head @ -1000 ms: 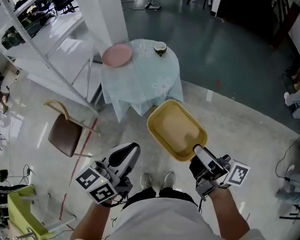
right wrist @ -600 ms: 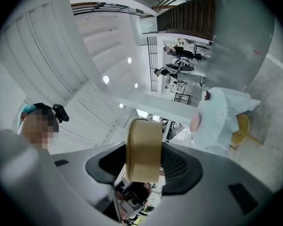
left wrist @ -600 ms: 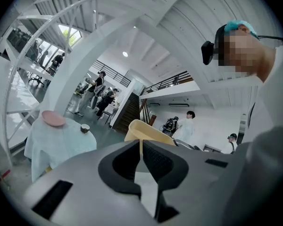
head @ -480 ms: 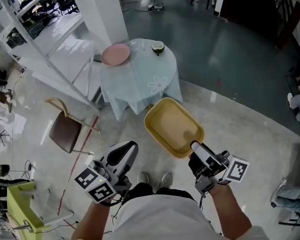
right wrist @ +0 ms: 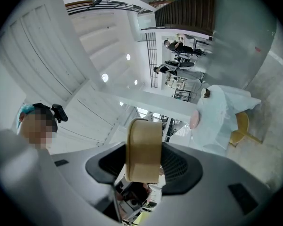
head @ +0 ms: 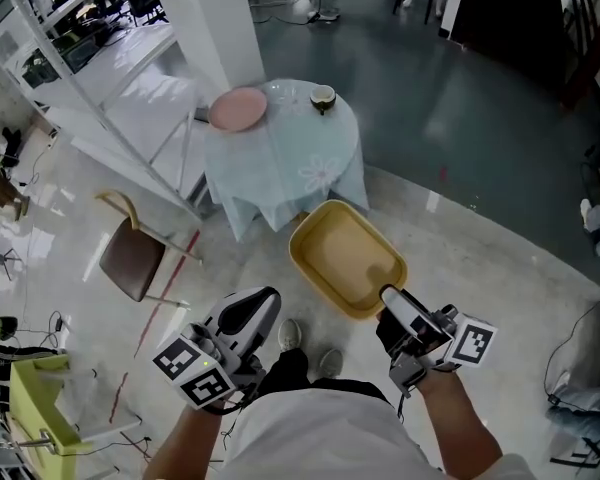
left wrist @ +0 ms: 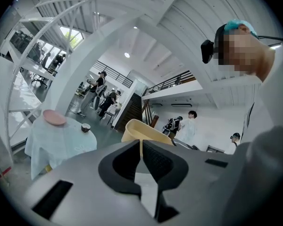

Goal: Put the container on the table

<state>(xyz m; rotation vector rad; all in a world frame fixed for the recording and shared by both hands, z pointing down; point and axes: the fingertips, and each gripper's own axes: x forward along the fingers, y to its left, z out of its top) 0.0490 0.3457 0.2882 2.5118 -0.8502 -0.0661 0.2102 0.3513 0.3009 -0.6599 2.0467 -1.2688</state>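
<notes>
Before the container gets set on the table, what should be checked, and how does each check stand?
1. Grip: right gripper shut on the rim of the container. Ok.
2. Container empty: nothing shows inside it. Ok.
3. Landing spot: bare cloth on the table in front of the pink plate and small bowl. Ok.
4. Container above the table: it hangs over the floor, short of the table top. Not ok.
5. Left gripper out of the way: shut, empty, apart from the container. Ok.
</notes>
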